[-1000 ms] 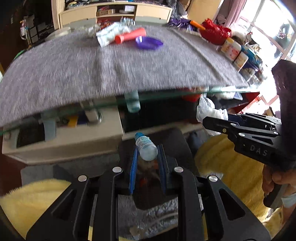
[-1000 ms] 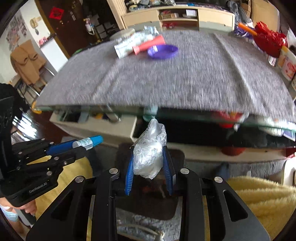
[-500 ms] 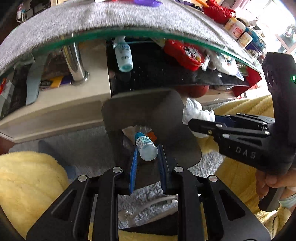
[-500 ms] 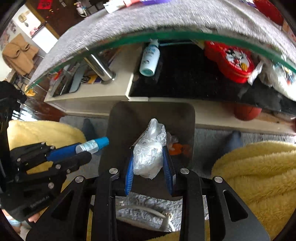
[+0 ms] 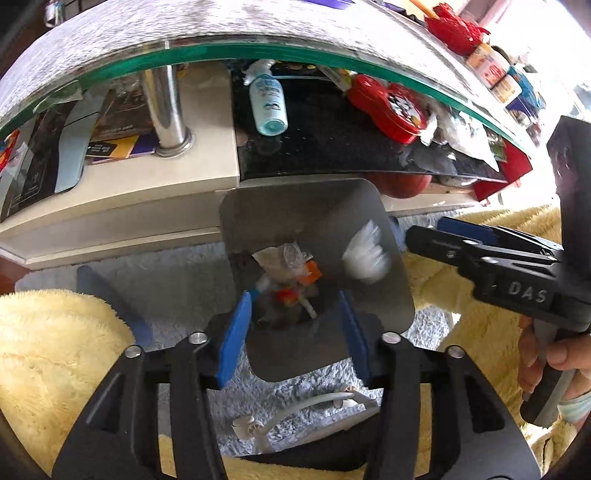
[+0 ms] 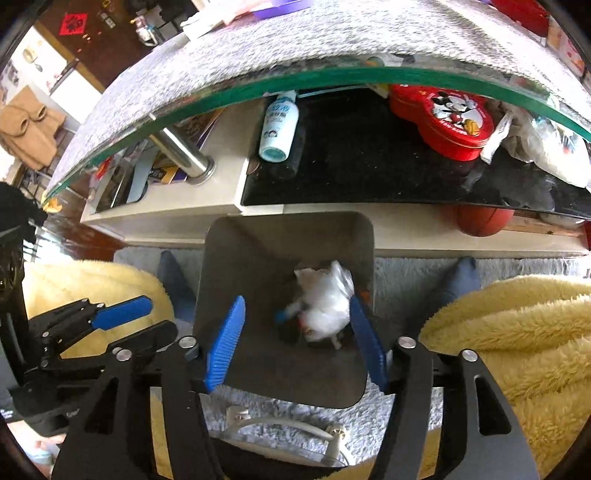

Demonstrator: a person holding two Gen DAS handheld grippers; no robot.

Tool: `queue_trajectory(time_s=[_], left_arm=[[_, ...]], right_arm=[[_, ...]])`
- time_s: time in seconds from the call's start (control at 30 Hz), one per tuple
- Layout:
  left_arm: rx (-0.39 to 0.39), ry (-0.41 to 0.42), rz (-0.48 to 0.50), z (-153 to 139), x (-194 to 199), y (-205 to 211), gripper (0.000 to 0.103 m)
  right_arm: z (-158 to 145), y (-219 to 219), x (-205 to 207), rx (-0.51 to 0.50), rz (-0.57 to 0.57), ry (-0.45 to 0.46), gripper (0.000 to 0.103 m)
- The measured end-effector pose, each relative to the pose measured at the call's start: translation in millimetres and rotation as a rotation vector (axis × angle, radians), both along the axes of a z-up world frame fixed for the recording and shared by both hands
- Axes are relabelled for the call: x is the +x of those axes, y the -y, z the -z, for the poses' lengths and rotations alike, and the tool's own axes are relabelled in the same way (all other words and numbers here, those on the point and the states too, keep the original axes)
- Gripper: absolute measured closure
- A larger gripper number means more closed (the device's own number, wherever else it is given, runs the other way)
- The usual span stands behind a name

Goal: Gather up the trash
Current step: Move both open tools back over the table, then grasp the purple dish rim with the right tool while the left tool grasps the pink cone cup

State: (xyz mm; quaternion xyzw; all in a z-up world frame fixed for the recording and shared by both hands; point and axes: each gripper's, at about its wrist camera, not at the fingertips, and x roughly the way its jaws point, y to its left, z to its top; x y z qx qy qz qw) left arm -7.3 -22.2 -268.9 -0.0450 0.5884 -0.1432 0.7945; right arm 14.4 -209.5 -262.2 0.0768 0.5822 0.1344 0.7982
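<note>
Tongs on the left (image 5: 295,325) stand released over the grey bin (image 5: 400,295), jaws having just been opening with nothing between them; the small blue-capped bottle (image 6: 286,314) lies below among wrappers at the bin's bottom. Right of them, the right tongs (image 6: 295,328) also gape, just opened, and the crumpled white plastic wad (image 6: 327,302) sits blurred inside the bin, apparently falling. More trash remains above the bin on the cloth-covered surface (image 5: 221,29), so both hands must next rise toward it.
</note>
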Motion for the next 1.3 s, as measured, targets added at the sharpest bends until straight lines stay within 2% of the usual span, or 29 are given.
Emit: queue_trajectory(time_s=[0.17,0.3,0.5,0.7,0.9,1.1,1.3], left_arm=[[0.015,0.041,-0.013,-14,5,-7,0.037],[0.028,0.095,-0.017,-33,11,-12,0.027],[0.022,0.153,-0.036,-61,31,-22,0.026],[0.031,0.185,-0.067,-79,65,-35,0.026],[0.025,0.179,-0.118,-88,111,-49,0.025],[0.060,0.213,-0.126,-105,152,-51,0.019],[0.052,0.218,-0.115,-113,181,-50,0.017]], right_arm=[[-13,10,8,0.020,0.033,0.017,0.021],[-35,18,17,0.033,0.052,0.064,0.012],[-77,25,43,0.016,0.067,0.171,0.011],[-96,20,87,-0.012,0.066,0.228,0.011],[-96,1,134,-0.040,0.041,0.246,0.011],[-83,-20,181,-0.065,0.028,0.227,0.011],[-71,-39,210,-0.107,0.003,0.215,0.011]])
